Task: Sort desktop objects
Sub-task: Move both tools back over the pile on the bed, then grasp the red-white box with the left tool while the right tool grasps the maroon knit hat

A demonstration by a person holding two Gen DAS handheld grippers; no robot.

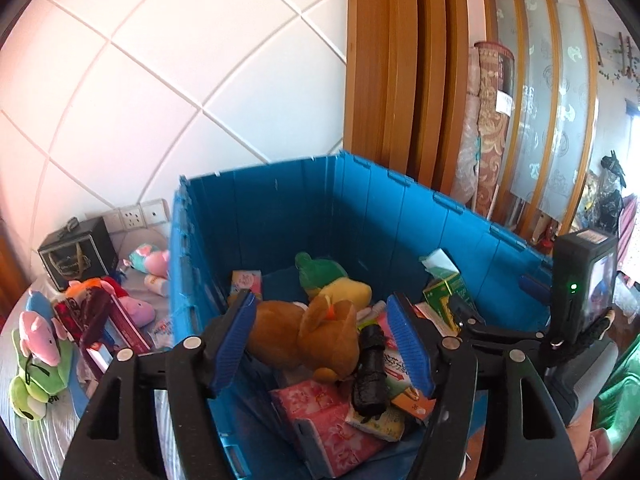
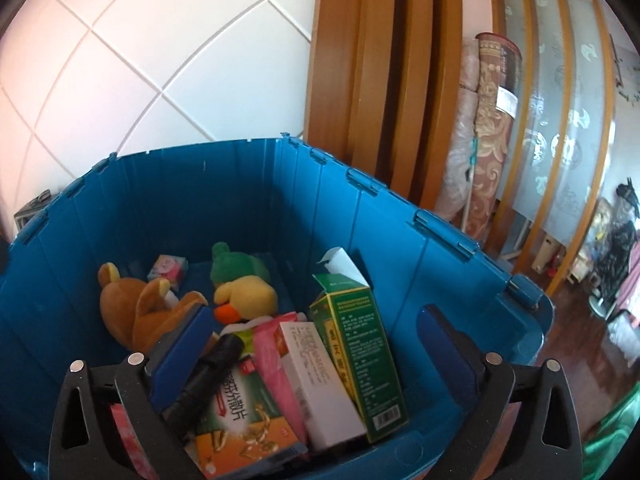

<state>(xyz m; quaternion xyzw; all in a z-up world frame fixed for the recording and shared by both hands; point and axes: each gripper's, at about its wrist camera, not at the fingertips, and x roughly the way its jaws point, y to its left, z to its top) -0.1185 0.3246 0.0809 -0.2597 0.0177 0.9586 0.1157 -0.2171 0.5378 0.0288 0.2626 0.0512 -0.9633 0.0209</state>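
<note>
A blue crate (image 1: 360, 208) (image 2: 140, 208) holds a brown plush (image 1: 320, 336) (image 2: 132, 304), a green and yellow duck plush (image 1: 336, 280) (image 2: 244, 284), a black roll (image 1: 370, 368) (image 2: 208, 376), pink tissue packs (image 1: 324, 412) and several boxes. My left gripper (image 1: 320, 304) hangs open above the brown plush, nothing pressed between its blue pads. My right gripper (image 2: 316, 316) stands wide open over a leaning green box (image 2: 356, 356), a white box (image 2: 316, 380) and a green and orange box (image 2: 240, 416); its pads touch none of them. In the left wrist view its black body (image 1: 580, 280) sits at the crate's right rim.
Left of the crate, the table carries a pink plush (image 1: 40, 336), a green frog plush (image 1: 32, 384), a red box (image 1: 128, 328), a black gift bag (image 1: 76, 256) and more toys. Behind stand a tiled wall, a wooden frame (image 2: 360, 80) and rolled carpets (image 2: 488, 128).
</note>
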